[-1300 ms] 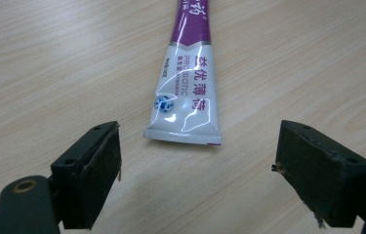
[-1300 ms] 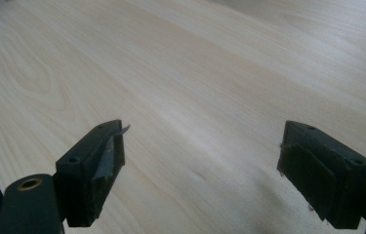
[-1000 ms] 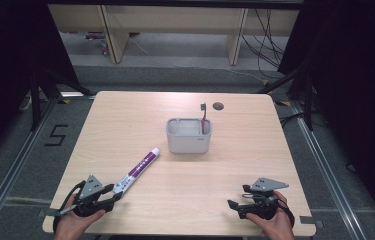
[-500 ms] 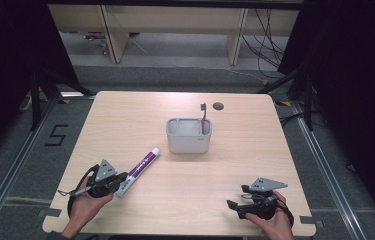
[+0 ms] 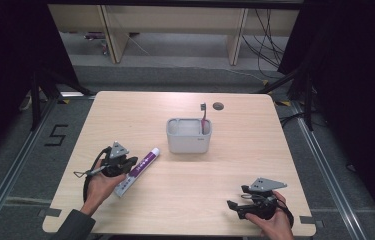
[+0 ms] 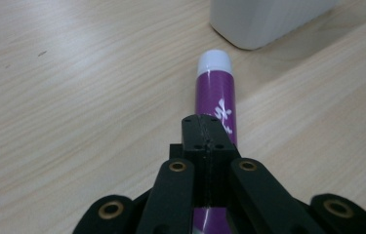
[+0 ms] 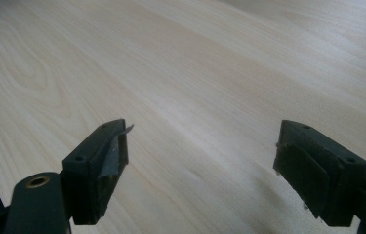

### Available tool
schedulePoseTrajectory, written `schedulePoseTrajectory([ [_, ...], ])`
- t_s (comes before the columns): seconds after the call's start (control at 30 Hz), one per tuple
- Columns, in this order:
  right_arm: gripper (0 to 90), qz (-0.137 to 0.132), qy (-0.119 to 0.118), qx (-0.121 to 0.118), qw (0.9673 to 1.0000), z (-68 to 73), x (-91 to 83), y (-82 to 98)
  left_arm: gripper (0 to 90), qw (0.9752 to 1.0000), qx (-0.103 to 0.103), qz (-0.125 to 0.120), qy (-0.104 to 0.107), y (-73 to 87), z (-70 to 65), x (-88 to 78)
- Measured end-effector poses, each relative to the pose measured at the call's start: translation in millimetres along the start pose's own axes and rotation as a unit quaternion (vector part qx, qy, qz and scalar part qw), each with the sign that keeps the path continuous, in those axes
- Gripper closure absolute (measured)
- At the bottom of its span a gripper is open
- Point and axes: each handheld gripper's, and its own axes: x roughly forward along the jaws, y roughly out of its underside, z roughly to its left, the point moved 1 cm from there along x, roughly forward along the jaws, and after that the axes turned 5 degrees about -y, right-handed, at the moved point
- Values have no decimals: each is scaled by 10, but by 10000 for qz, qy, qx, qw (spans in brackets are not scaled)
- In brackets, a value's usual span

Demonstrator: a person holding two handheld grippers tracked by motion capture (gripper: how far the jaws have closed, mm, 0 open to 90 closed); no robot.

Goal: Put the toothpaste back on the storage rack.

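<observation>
A purple toothpaste tube (image 5: 144,162) with a white cap lies slantwise on the table left of centre, cap towards a white holder (image 5: 188,142). In the holder stands a red toothbrush (image 5: 204,117). My left gripper (image 5: 129,164) sits right over the tube's middle. In the left gripper view its jaws (image 6: 205,131) are pressed together with no gap, and the tube (image 6: 214,92) runs out from beneath them towards the holder (image 6: 263,19). My right gripper (image 5: 232,207) rests near the front right edge. Its jaws (image 7: 200,165) stand wide apart over bare wood.
The light wooden table (image 5: 185,210) has a small dark round hole (image 5: 218,105) at the back, behind the holder. Beyond the table are dark floor, cables and shelf legs. The left gripper's cable loops near the front left.
My left hand has moved forward and right from the front left corner onto the tube. The tube, the holder and my right gripper have kept their places.
</observation>
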Motion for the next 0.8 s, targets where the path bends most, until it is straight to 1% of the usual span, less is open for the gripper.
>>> schedulePoseTrajectory([
  [0.03, 207, 0, 0, 0, 10000, 0, 0, 0, 898, 10000, -15, -10, -22, -20, -3, 18],
  [0.07, 207, 11, -15, 5, 10000, 0, 0, 0, 897, 10000, 50, 49, -36, -51, 8, 37],
  [0.1, 207, -3, 2, 2, 10000, 0, -1, 3, 897, 10000, -37, 26, -55, -73, 3, 63],
  [0.13, 207, -14, 7, -22, 10000, -3, 0, 3, 897, 9999, -22, 89, -51, -102, 12, 89],
  [0.17, 207, -13, 7, -21, 10000, -4, 1, 3, 897, 9999, -74, 70, -58, -115, 5, 111],
  [0.2, 207, 3, -5, 5, 10000, 0, 2, 3, 897, 9999, -46, 106, -74, -138, 4, 130],
  [0.23, 209, 26, -36, 25, 10000, 3, -2, 1, 897, 9999, -29, 90, -75, -157, 1, 156],
  [0.27, 209, 21, -32, 2, 10000, 0, 3, 4, 897, 9999, -2, 134, -100, -179, 1, 171],
  [0.33, 209, 41, -18, 0, 10000, -1, 0, 7, 897, 9998, 24, 192, -74, -219, 2, 210],
  [0.37, 209, 54, -33, 81, 9999, 10, 0, 9, 897, 9998, 23, 202, -79, -238, -5, 232],
  [0.4, 209, 28, 2, -17, 10000, -5, -1, 5, 897, 9997, 43, 222, -79, -257, -8, 254],
  [0.47, 209, 0, -28, -7, 10000, -4, 1, 4, 896, 9996, 51, 253, -87, -294, -8, 307],
  [0.5, 210, 23, -22, -15, 10000, -4, -6, 3, 897, 9996, -1, 264, -86, -309, -13, 335],
  [0.6, 210, 10, -20, -25, 10000, -4, -8, 2, 897, 9994, 31, 338, -85, -341, -15, 399],
  [0.63, 210, 10, -20, -25, 10000, -4, -8, 2, 897, 9994, -11, 343, -71, -347, -21, 420],
  [0.7, 210, 15, -28, -16, 10000, -6, -8, 4, 897, 9993, -12, 367, -70, -361, -22, 449],
  [0.8, 211, 16, -22, -26, 10000, -2, -9, 3, 897, 9991, 45, 402, -87, -389, -26, 487],
])
